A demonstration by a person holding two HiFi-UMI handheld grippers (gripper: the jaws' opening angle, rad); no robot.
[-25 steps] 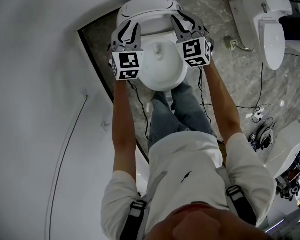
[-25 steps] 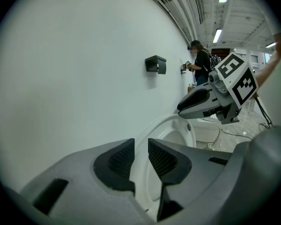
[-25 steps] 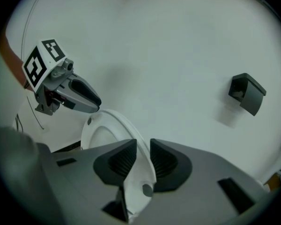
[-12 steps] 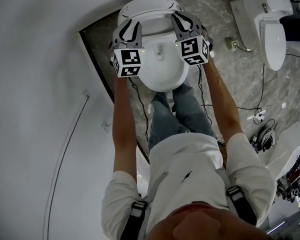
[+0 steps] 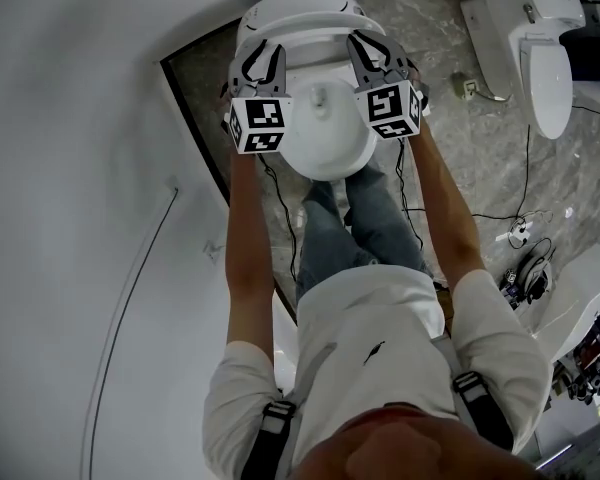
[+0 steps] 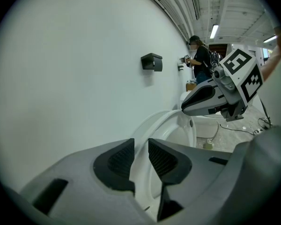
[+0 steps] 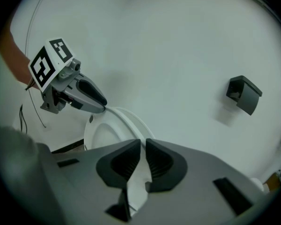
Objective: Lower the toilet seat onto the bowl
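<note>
Pinching the toilet seat [image 6: 165, 120] with the left gripper [image 6: 139, 157], pads nearly closed on its thin white rim. Doing the same with the right gripper [image 7: 143, 159], squeezed onto the rim's opposite side, straight across from the left. Holding the seat raised, arching ahead of both sets of jaws, near the wall [image 6: 61, 78] beyond. Leaving the bowl [image 5: 325, 143] open below, between the two grippers.

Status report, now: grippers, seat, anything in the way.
Left gripper shut on toilet seat rim; right gripper shut on it too. Seat raised, not yet on the bowl. Nothing seen between seat and bowl.
</note>
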